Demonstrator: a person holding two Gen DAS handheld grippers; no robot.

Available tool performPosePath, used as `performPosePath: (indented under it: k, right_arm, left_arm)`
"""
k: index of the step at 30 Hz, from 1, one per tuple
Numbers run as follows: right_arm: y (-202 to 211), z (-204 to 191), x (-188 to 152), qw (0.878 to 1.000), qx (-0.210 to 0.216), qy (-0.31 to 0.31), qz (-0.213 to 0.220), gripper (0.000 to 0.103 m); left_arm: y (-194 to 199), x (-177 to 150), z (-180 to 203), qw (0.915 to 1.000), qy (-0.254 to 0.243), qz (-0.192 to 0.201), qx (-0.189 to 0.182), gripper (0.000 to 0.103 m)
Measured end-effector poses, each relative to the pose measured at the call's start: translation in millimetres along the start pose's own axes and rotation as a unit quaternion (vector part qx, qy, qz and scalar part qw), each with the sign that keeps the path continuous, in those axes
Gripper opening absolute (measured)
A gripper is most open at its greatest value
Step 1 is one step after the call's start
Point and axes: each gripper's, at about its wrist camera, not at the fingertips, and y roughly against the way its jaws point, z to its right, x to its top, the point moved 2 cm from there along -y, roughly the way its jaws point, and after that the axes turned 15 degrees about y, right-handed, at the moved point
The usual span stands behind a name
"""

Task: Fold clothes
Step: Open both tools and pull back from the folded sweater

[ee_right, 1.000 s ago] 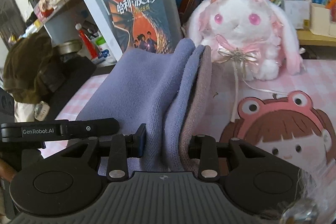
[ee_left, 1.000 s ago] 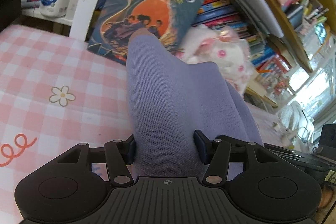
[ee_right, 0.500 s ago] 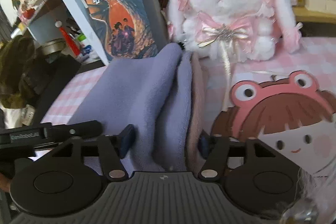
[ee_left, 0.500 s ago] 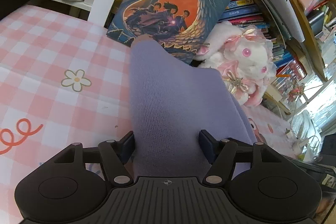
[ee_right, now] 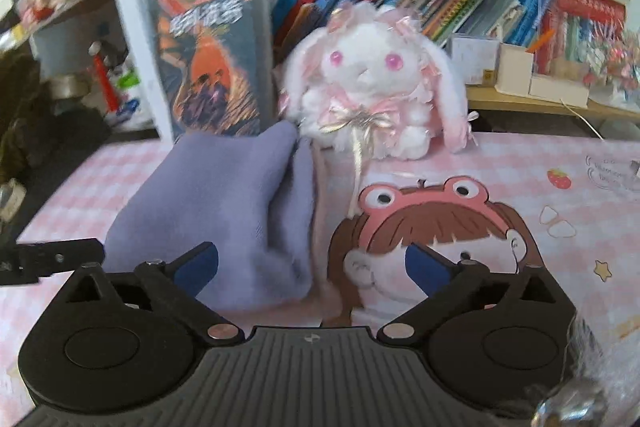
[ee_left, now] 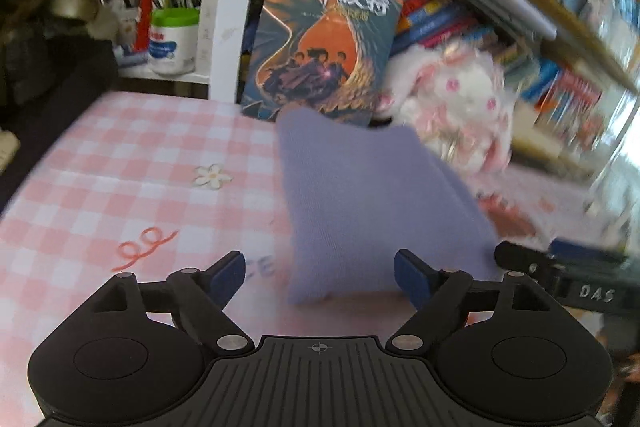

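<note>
- Lying folded on the pink checked bench (ee_left: 120, 163), the lilac garment (ee_left: 360, 203) forms a thick bundle whose far end rises toward the shelf
- In the right wrist view the garment's (ee_right: 224, 211) layers show at its right side, with a pinkish edge along the fold
- The left gripper (ee_left: 319, 277) has its fingers (ee_left: 226, 273) spread wide; they grip nothing, and the near edge of the garment sits in the gap between them without touching either pad
- The right gripper (ee_right: 311, 267) is also spread wide and empty; its left finger overlaps the garment's near corner in view, though contact cannot be judged, while its right finger stands over the cartoon girl print (ee_right: 436, 227) on the bench
- A book with an orange and blue cover (ee_left: 324, 35) stands upright just behind the garment
- A white and pink plush rabbit (ee_right: 376, 83) sits on the bench just right of the garment's far end, below a row of books (ee_right: 440, 3)
- A white tub with a green lid (ee_left: 173, 41) stands on the side shelf at left
- The left wrist view is blurred at its right side
</note>
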Motion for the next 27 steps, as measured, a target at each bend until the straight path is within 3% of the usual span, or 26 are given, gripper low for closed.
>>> performPosePath:
  k: [10,16,23,27]
  right_arm:
    - [35.3,-23.4,-25.7,0.998,-0.061,-0.013,-0.031,0.103]
    - [45.6,-31.9,-40.2,0.997,-0.066,-0.021,-0.043,0.103]
    - [50.7,-43.5,-41.1,0.992,-0.118,-0.017,-0.038,0.103]
    - [59.9,-64.2,-43.7,0.989,-0.146,0.022,-0.028,0.103]
  left_arm:
    - [28.0,-31.1,-1.5,0.9936,-0.019,0.049,0.100,0.092]
    - [31.5,-46.5,4.1,0.9944,-0.041,0.038,0.090,0.093]
    - [31.1,-47.5,-4.6,0.9958,-0.052,0.029,0.069,0.099]
    - [28.5,-46.6,-11.8,0.9964,-0.055,0.019,0.062,0.100]
